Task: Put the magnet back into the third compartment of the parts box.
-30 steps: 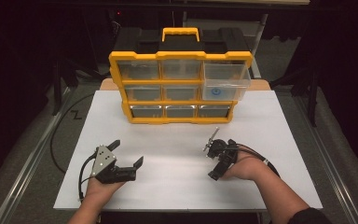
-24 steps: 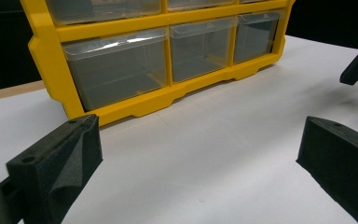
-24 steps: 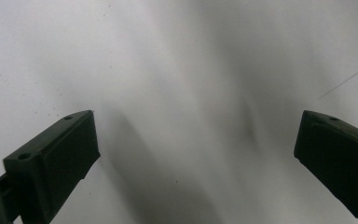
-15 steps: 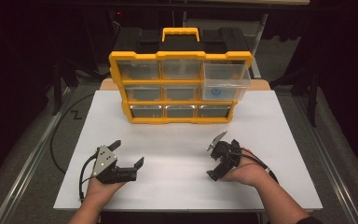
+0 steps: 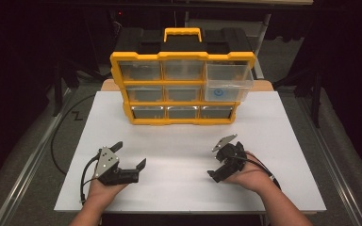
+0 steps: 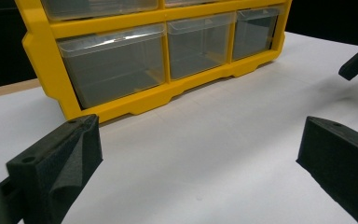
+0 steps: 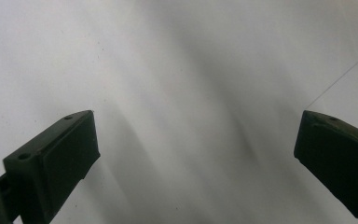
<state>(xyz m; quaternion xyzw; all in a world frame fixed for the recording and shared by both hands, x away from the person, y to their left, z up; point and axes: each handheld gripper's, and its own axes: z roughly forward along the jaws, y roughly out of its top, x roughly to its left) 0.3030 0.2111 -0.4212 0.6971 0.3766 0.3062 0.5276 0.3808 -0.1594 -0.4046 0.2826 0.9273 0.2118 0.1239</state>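
Left gripper [image 5: 131, 156] spread wide, right gripper [image 5: 226, 160] likewise (both empty), above white table [image 5: 179, 141]

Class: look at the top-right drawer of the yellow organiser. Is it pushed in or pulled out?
Pulled out. In the high view the top-right drawer juts forward past the yellow frame, while the other drawers sit flush.

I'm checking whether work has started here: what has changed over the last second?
The right gripper has drawn back toward the person and turned, its jaws now pointing down-left at the white table. It holds nothing. The left gripper stayed put, open, and the yellow drawer organizer is unchanged, its upper right drawer pulled out.
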